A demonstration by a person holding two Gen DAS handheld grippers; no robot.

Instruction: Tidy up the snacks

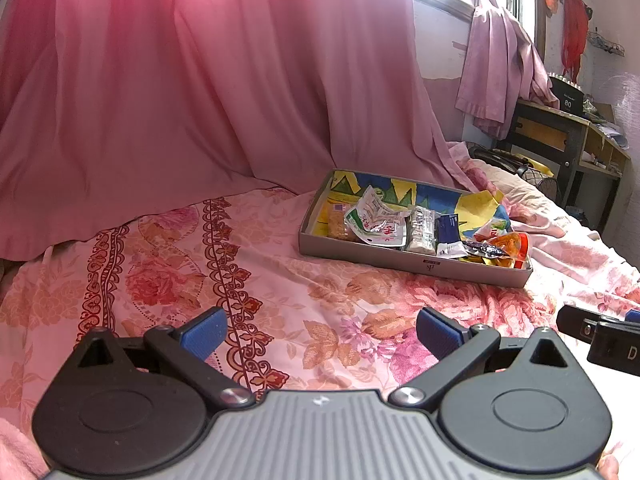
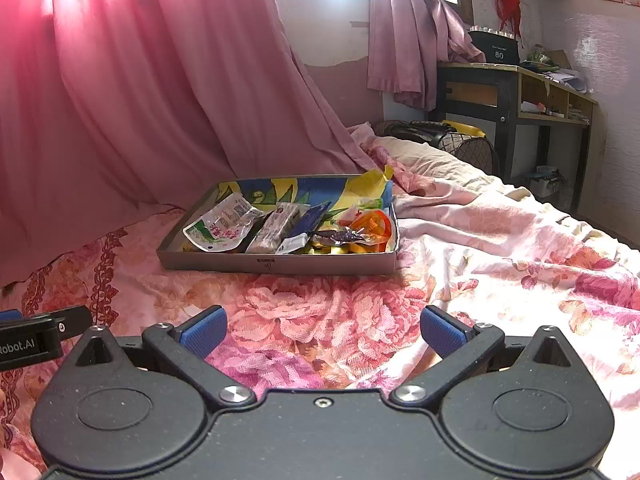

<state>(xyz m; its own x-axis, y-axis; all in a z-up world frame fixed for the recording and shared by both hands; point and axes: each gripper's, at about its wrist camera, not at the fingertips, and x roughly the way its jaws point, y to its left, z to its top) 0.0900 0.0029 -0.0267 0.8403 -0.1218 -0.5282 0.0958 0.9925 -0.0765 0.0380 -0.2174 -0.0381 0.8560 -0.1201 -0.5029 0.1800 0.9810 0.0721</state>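
Now | we hold left gripper and right gripper spread wide, gripping nothing | snack tray ahead of both jaws, well apart, on floral bedsheet.

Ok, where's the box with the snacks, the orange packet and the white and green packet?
Grey cardboard snack box (image 2: 276,266): right wrist view, front wall.
Orange plastic packet (image 2: 370,224): right wrist view, its middle.
White and green crinkled packet (image 1: 374,220): left wrist view, its middle.

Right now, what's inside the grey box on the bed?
The grey box holds a green-white pouch, a pale wrapped bar, a blue sachet and an orange packet. Items underneath are covered.
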